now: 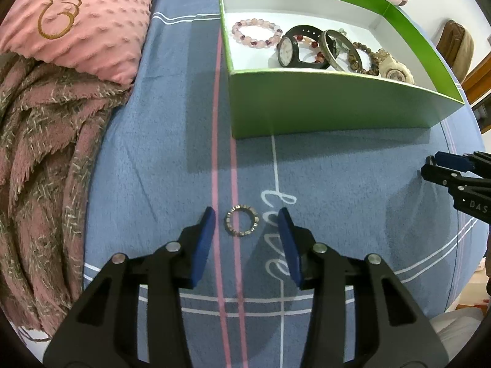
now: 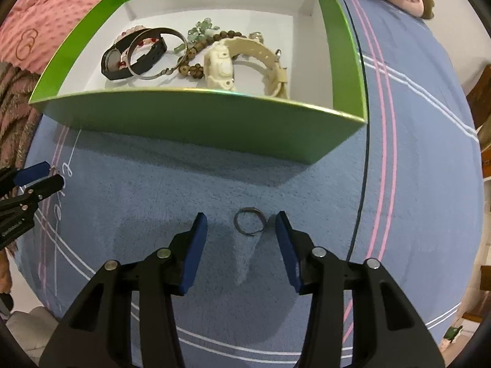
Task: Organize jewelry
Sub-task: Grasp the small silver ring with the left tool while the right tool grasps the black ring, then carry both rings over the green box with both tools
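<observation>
While both tools pointed steeply down at the bed, the left tool [image 1: 245, 225] stood with its blue pads apart on either side of a beaded ring [image 1: 241, 221], touching neither side of it. The ring lay flat on the blue bedspread [image 1: 153, 153], beside a pink stripe and white looping lettering. The right tool [image 2: 241, 230] likewise had its pads apart around a thin plain ring [image 2: 249, 222], which lay closer to the right pad; no contact showed. No earlier view was given to show jaw motion.

Farther toward the head of the bed sat a green box [image 1: 322, 104] with a white inside. It held a pink bead bracelet [image 1: 256, 33], a black watch [image 1: 296, 50], a metal bangle [image 1: 339, 49], brown bead strings [image 1: 359, 58] and a cream watch [image 2: 242, 64]. A pink dotted pillow [image 1: 83, 21] and a shaggy pink-brown blanket [image 1: 40, 159] lay along the bed's left edge.
</observation>
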